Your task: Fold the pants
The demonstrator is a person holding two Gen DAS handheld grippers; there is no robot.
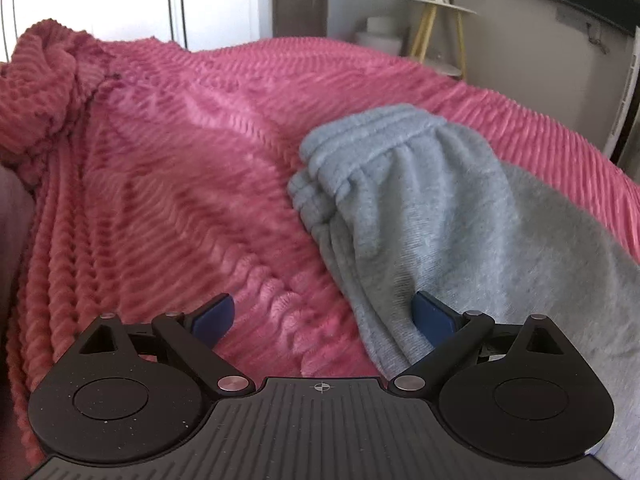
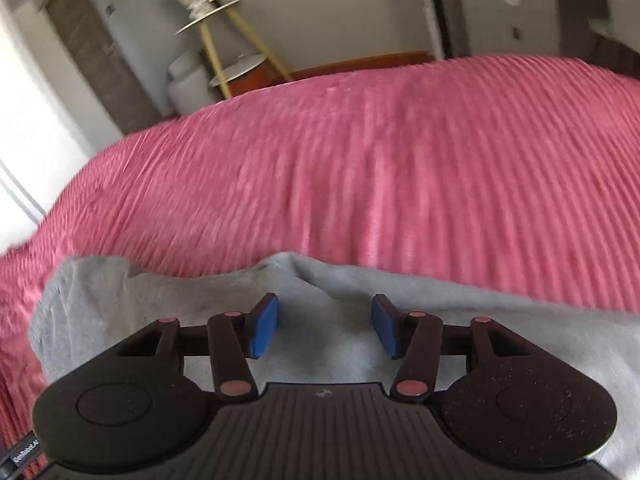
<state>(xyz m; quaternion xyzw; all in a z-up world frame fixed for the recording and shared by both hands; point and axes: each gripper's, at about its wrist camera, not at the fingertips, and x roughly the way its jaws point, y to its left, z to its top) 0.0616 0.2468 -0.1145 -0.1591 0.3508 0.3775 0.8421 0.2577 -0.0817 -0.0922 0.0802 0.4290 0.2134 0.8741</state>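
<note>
Pants (image 1: pixel 460 216) lay bunched on bed blanket (image 1: pixel 180 168); left gripper (image 1: pixel 324 316) and right gripper (image 2: pixel 325 330) jaws released, fabric between them; likely pre-grasp, next: pinch an edge

Left gripper (image 1: pixel 323 318): matte black plastic body, ribbed central plate with a small white crosshair mark at its top edge. Two round black lobes either side, each with a shallow oval recess; light speckling on the surface. Black linkage arms joined by silver pivot pins. Fingers (image 1: pixel 214 314) carry blue pads.

Right gripper (image 2: pixel 325 330): same black ribbed body, lobes speckled. Pivot pins look pinkish here. Blue pads on fingers (image 2: pixel 264 330). Small white-lettered label at lower left corner, unreadable.
</note>
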